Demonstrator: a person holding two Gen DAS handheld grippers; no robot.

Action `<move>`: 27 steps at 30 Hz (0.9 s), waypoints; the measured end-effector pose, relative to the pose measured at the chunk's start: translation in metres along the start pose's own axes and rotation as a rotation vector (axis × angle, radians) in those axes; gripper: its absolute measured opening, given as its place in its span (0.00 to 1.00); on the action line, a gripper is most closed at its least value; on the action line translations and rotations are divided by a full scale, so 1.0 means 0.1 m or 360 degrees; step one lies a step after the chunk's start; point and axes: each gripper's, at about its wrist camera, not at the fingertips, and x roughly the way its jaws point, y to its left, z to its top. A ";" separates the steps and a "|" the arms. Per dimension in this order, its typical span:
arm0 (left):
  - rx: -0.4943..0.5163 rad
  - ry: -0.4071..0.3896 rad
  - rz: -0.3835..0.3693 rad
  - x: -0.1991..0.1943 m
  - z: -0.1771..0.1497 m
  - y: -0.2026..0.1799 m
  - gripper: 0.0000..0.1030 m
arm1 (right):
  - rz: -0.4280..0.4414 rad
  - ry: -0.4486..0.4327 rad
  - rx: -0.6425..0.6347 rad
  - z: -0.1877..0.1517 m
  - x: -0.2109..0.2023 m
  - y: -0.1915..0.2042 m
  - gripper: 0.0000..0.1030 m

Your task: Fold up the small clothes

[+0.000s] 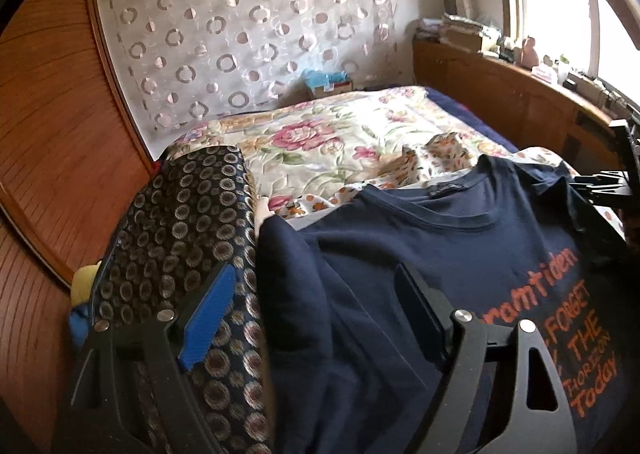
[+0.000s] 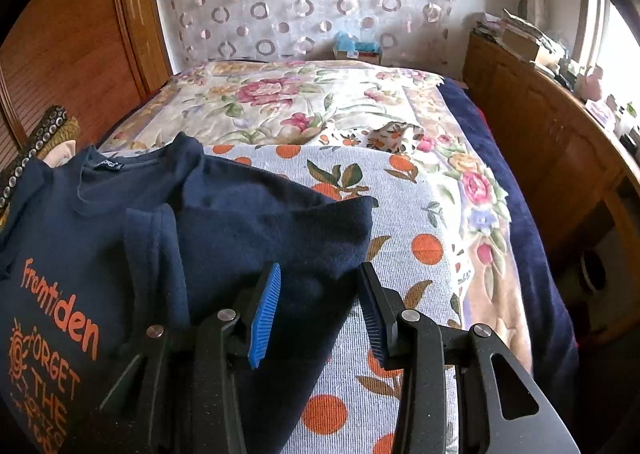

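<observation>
A navy T-shirt (image 1: 420, 246) with orange lettering lies face up on the bed, collar pointing away. My left gripper (image 1: 316, 314) is open, its jaws wide apart over the shirt's left sleeve, which is folded in over the body. My right gripper (image 2: 320, 314) is open, its jaws astride the edge of the shirt's right sleeve (image 2: 280, 238), which is folded in over the body. The shirt (image 2: 80, 238) also shows in the right wrist view. The right gripper's body (image 1: 616, 182) shows at the right edge of the left wrist view.
The shirt lies on an orange-print cloth (image 2: 400, 254) over a floral bedspread (image 2: 300, 106). A dark ring-patterned fabric bundle (image 1: 180, 234) lies at the left. A wooden wardrobe (image 1: 52, 126) stands left, a cluttered wooden ledge (image 2: 552, 126) right. A small box (image 2: 356, 48) sits by the curtain.
</observation>
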 end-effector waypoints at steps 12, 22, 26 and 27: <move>0.0242 0.0307 0.0024 0.52 0.21 -0.23 0.39 | 0.0003 0.0001 0.0005 -0.01 0.05 -0.06 0.41; 0.0362 0.0512 0.0237 0.85 0.11 -0.27 0.34 | 0.0005 -0.0001 0.0005 -0.01 0.06 -0.07 0.42; 0.0436 0.0535 0.0281 0.91 0.07 -0.30 0.34 | 0.0005 -0.0001 0.0004 -0.01 0.07 -0.07 0.42; 0.0440 0.0539 0.0287 0.91 0.08 -0.30 0.34 | 0.0005 -0.0001 0.0003 -0.01 0.07 -0.07 0.42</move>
